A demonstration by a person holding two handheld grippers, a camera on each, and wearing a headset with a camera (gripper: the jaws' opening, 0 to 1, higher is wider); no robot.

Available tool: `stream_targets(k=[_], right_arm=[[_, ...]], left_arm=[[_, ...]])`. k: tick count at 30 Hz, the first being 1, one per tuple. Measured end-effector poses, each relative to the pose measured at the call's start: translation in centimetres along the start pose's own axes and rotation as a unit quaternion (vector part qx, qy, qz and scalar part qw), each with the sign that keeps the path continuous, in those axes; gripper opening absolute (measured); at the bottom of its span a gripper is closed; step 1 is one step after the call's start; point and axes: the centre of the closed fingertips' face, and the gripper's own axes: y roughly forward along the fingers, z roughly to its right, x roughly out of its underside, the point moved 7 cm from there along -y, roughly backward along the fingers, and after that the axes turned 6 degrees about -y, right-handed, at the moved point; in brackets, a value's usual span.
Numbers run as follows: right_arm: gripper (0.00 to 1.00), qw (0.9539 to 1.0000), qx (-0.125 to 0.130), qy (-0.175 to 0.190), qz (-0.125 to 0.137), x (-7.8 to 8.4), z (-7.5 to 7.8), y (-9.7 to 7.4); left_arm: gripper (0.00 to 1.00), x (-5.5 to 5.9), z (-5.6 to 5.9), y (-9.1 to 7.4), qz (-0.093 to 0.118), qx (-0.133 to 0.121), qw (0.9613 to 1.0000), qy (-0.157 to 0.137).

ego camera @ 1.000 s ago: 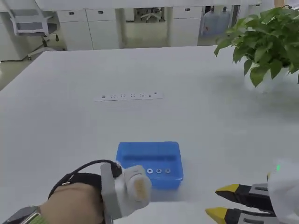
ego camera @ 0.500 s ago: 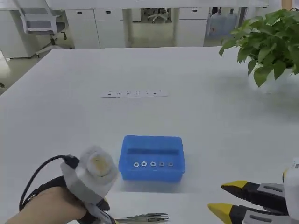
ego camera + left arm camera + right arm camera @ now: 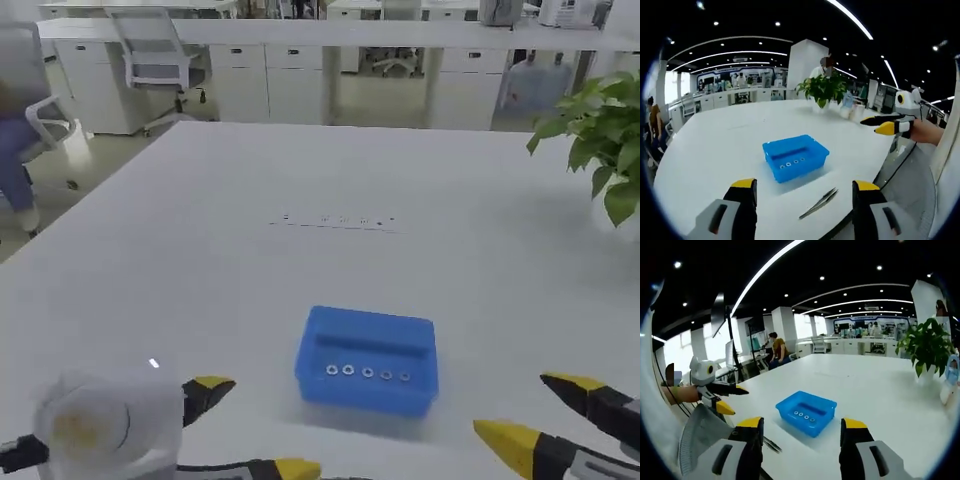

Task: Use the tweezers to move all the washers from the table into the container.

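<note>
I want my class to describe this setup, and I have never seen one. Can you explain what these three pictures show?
No robot here: a person holds a two-jaw gripper in each hand. One picture comes from a headset camera looking down; the two round ones come from cameras on the grippers. The left gripper and right gripper are open and empty. On the white table, a blue container holds five washers, and tweezers lie nearer the person, unheld.
</note>
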Motion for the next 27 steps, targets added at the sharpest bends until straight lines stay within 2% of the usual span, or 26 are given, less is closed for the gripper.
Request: stream_targets(k=[2, 4, 5, 6, 8, 10, 12, 15, 17, 22, 24, 27], right_arm=[[0.62, 0.9998, 0.014, -0.007, 0.015, -0.5, 0.3, -0.2], [0.65, 0.9994, 0.022, -0.011, 0.022, -0.7, 0.6, -0.3], [0.67, 0.9992, 0.028, -0.015, 0.026, -0.7, 0.8, -0.5], [0.69, 0.9991, 0.03, -0.015, 0.028, -0.7, 0.8, -0.5], [0.72, 0.9987, 0.036, -0.016, 0.032, -0.7, 1.1, -0.7], [0.76, 0.9984, 0.038, -0.016, 0.038, -0.7, 1.1, -0.9], [0.79, 0.998, 0.042, -0.015, 0.045, -0.8, 1.2, -0.9], [0.84, 0.9976, 0.043, -0.014, 0.052, -1.0, 1.3, -0.7], [0.85, 0.9978, 0.042, -0.015, 0.049, -1.0, 1.3, -0.6], [0.86, 0.9981, 0.041, -0.032, 0.034, -0.5, 0.9, -0.3], [0.87, 0.9982, 0.04, -0.03, 0.033, -0.4, 0.8, -0.3], [0.86, 0.9982, 0.041, -0.028, 0.034, -0.4, 0.8, -0.4]], left_arm=[[0.83, -1.1, -0.1, -0.8, 0.059, -0.022, 0.9979, -0.018], [0.89, -1.7, -0.2, -1.2, 0.089, -0.03, 0.9952, -0.029], [0.93, -2.0, -0.3, -1.5, 0.111, -0.04, 0.9927, -0.026], [0.98, -2.2, -0.3, -1.7, 0.12, -0.043, 0.9917, -0.019], [0.98, -2.2, -0.3, -2.1, 0.115, -0.047, 0.9923, -0.001], [0.99, -2.2, -0.3, -2.2, 0.116, -0.049, 0.992, 0.003], [0.99, -2.2, -0.5, -2.3, 0.114, -0.051, 0.9922, -0.005], [0.99, -2.2, -0.5, -2.6, 0.121, -0.056, 0.9909, -0.018], [0.99, -2.2, -0.4, -2.8, 0.128, -0.057, 0.9898, -0.027], [0.99, -2.5, -0.5, -3.3, 0.153, -0.048, 0.9845, -0.07], [0.99, -2.5, -0.3, -3.4, 0.16, -0.047, 0.9831, -0.076], [0.99, -2.3, -0.1, -3.6, 0.155, -0.051, 0.9842, -0.07]])
